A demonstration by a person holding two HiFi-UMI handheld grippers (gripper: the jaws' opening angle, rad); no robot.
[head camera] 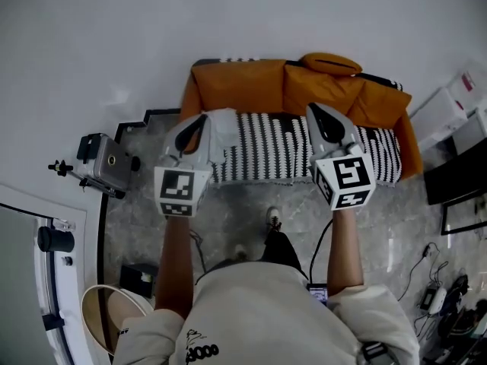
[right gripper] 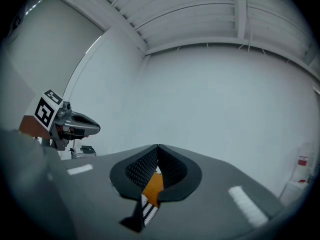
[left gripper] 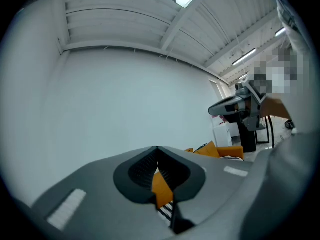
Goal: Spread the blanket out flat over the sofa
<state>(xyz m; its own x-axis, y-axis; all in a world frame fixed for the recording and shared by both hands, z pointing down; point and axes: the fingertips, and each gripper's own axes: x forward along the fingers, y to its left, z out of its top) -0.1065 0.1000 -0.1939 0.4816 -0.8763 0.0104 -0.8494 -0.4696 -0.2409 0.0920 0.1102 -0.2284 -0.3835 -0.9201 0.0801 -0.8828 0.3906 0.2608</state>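
Observation:
An orange sofa (head camera: 243, 86) stands against the white wall, with a black-and-white striped blanket (head camera: 266, 147) lying across its seat. A pale patch of the blanket shows at its left end. Both grippers are held up in front of the sofa, above the blanket. The left gripper (head camera: 194, 128) is shut and holds nothing; its own view (left gripper: 157, 156) shows only a sliver of sofa (left gripper: 161, 186) and stripes (left gripper: 166, 211) past the jaws. The right gripper (head camera: 323, 120) is shut too and empty (right gripper: 158, 154), with sofa (right gripper: 152, 185) and blanket (right gripper: 147, 209) seen beyond it.
An orange cushion (head camera: 329, 63) sits on the sofa back. A camera on a tripod (head camera: 106, 166) stands left of the sofa. White boxes (head camera: 449, 109) and a dark stand (head camera: 456, 181) are at the right, cables (head camera: 441, 295) on the floor, a round bin (head camera: 106, 314) at lower left.

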